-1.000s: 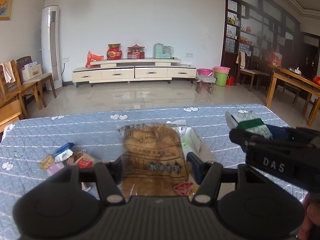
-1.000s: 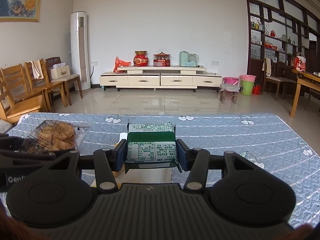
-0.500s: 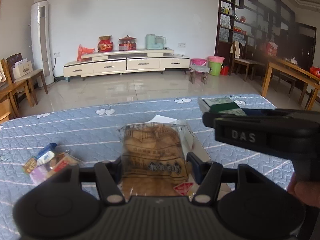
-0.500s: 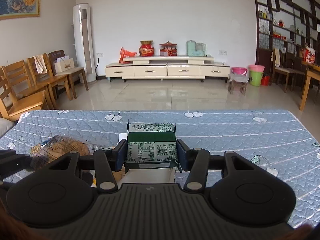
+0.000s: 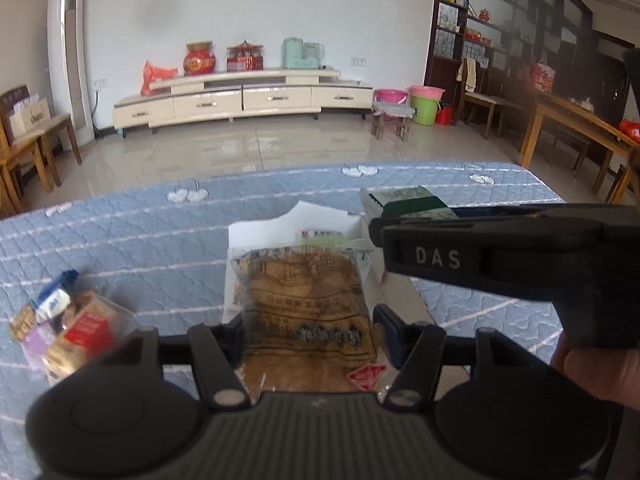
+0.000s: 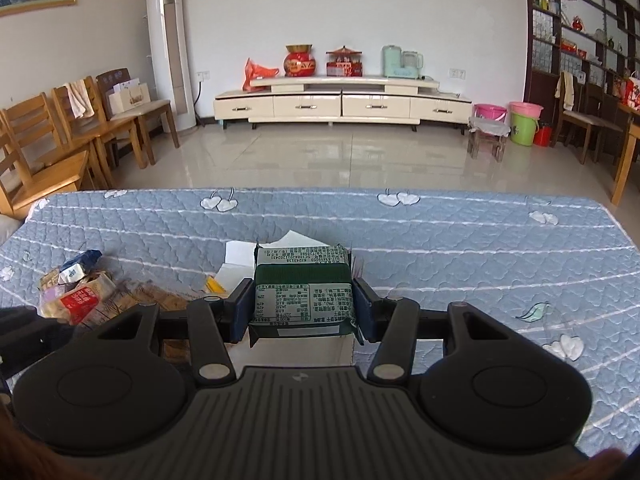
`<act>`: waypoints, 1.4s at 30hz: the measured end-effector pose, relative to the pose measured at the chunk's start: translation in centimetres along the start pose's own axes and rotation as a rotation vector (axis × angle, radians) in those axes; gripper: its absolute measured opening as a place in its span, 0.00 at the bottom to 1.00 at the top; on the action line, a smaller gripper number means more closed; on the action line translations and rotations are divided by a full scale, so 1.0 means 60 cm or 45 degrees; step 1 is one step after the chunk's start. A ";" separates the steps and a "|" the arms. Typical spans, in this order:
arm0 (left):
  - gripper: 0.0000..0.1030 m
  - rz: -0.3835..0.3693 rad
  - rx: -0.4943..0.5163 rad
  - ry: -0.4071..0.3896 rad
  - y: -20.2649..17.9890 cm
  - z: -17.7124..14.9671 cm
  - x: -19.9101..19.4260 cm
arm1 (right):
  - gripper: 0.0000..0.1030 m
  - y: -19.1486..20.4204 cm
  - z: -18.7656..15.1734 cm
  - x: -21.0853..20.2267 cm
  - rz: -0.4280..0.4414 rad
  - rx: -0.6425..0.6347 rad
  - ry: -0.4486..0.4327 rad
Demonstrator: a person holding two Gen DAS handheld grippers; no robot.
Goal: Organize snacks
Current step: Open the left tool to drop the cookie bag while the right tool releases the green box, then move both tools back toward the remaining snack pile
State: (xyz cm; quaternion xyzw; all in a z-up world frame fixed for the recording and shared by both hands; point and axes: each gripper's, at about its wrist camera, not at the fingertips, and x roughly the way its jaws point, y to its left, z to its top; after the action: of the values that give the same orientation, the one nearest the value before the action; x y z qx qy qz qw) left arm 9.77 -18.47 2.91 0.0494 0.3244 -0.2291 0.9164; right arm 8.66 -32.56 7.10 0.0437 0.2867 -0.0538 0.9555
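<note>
Over on the left a loose pile of small snacks point(image 5: 66, 326) lies on the blue quilted desk point(image 5: 140, 240), and just right of it the left tongs point(image 5: 310, 322) are clamped on a brown clear-wrapped snack bag point(image 5: 308, 300) above the open white box point(image 5: 260, 236). Further right, the right tongs point(image 6: 302, 306) grip a green snack pack point(image 6: 303, 294) over that same box. This looks like the drop-off step: each needs lowering into the box, then releasing, without the two tongs bumping.

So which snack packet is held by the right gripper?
The dark green packet, clamped in the right gripper; the left gripper holds the brown one.
</note>
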 end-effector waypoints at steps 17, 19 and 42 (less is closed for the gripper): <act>0.74 -0.100 -0.046 0.031 -0.002 -0.002 0.012 | 0.94 0.009 0.000 0.038 0.003 -0.007 -0.011; 0.74 -0.092 -0.058 0.018 0.000 0.001 0.003 | 0.94 0.007 -0.001 0.025 -0.015 0.005 -0.032; 0.83 0.222 -0.145 -0.097 0.100 -0.026 -0.136 | 1.00 0.086 -0.056 -0.127 -0.048 -0.008 -0.145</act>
State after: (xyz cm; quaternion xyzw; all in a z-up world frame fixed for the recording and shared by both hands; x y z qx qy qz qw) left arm 5.99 -9.61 6.36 0.0167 0.2961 -0.1313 0.9459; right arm 1.16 -26.47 8.79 0.0322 0.2326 -0.0733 0.9693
